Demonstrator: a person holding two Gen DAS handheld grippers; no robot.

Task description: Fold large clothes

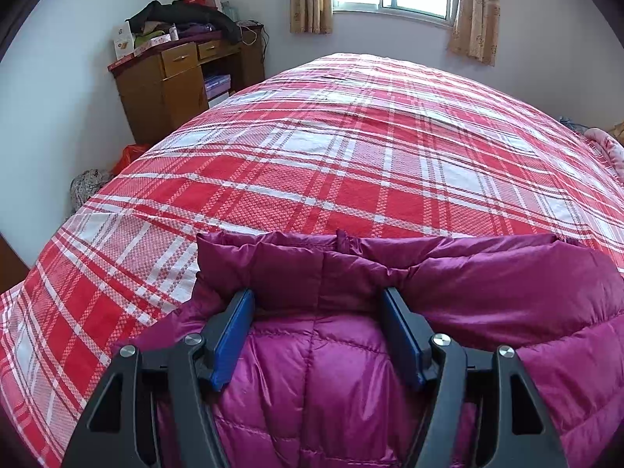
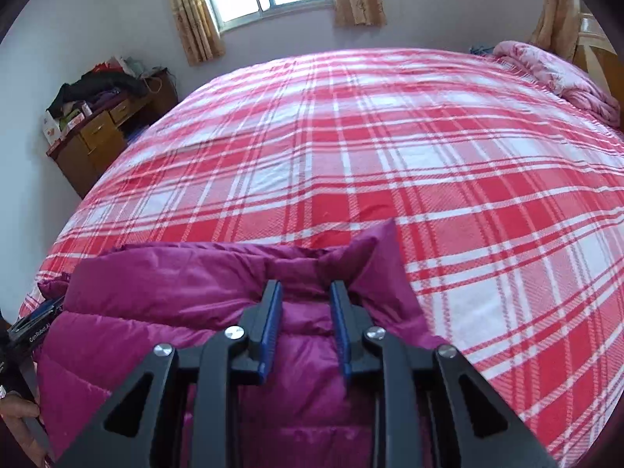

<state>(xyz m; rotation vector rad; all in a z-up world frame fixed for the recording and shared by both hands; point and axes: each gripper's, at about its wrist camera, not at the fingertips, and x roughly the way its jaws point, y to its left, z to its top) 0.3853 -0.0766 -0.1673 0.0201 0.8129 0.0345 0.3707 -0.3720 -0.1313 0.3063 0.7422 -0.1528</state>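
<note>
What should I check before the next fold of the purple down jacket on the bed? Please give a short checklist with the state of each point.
1. Jacket lies on the plaid bedspread: ok.
2. Bedspread beyond the jacket is free for the fold: ok.
3. Left gripper holds fabric: not ok; its jaws stand wide, pads apart from the cloth between them.
4. Right gripper holds fabric: cannot tell; its jaws are narrow around a ridge of cloth, but pad contact is unclear.
5. Both grippers sit at the same far edge of the jacket: ok.
6. Sleeves tucked in: cannot tell.
</note>
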